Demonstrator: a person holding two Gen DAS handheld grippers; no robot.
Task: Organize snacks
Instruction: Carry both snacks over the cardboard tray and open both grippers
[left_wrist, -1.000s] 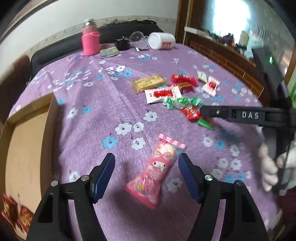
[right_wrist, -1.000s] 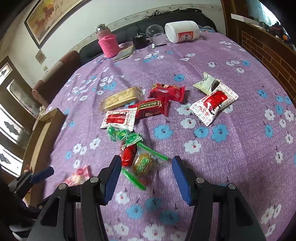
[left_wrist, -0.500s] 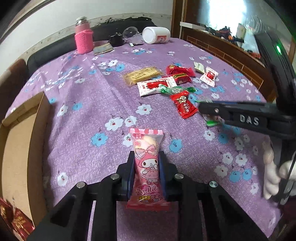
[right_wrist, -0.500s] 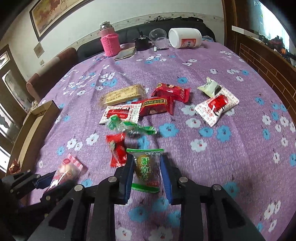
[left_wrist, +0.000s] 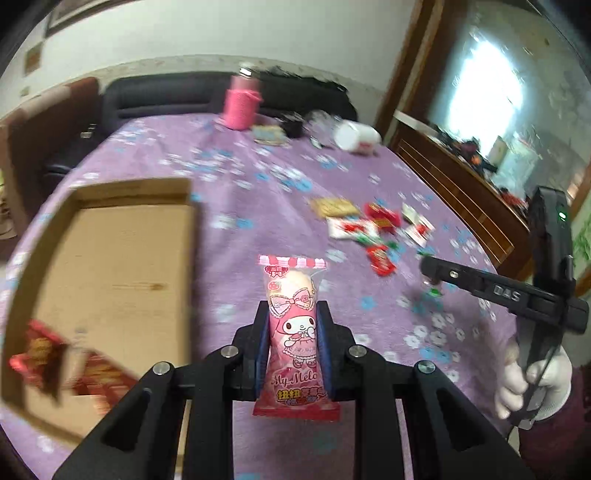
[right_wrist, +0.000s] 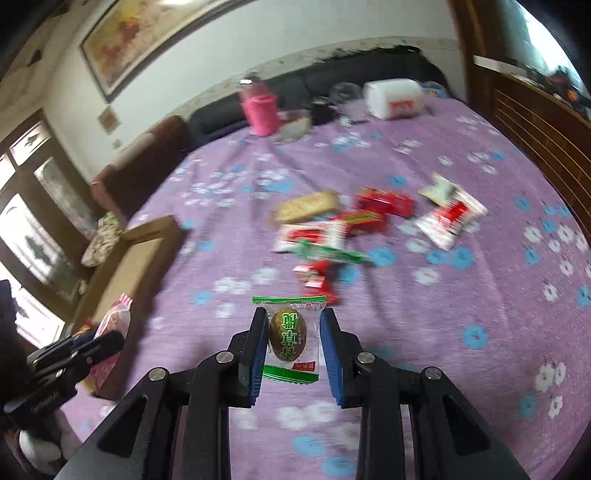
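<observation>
Here the left gripper (left_wrist: 291, 354) is clamped on the pink pack (left_wrist: 293, 332), held clear of the worktop (left_wrist: 258, 206) beside the box (left_wrist: 110, 266), probably so it can be dropped in with the red packs (left_wrist: 44, 350) already there. The right gripper (right_wrist: 293, 350) pinches the green pack (right_wrist: 290, 338) likewise. The remaining snacks (right_wrist: 332, 225) lie loose mid-worktop.

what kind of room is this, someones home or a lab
Most likely a home living room. A dark sofa runs along the wall under a framed painting, and the round table wears a purple floral tablecloth scattered with household bits such as a pink bottle.
</observation>
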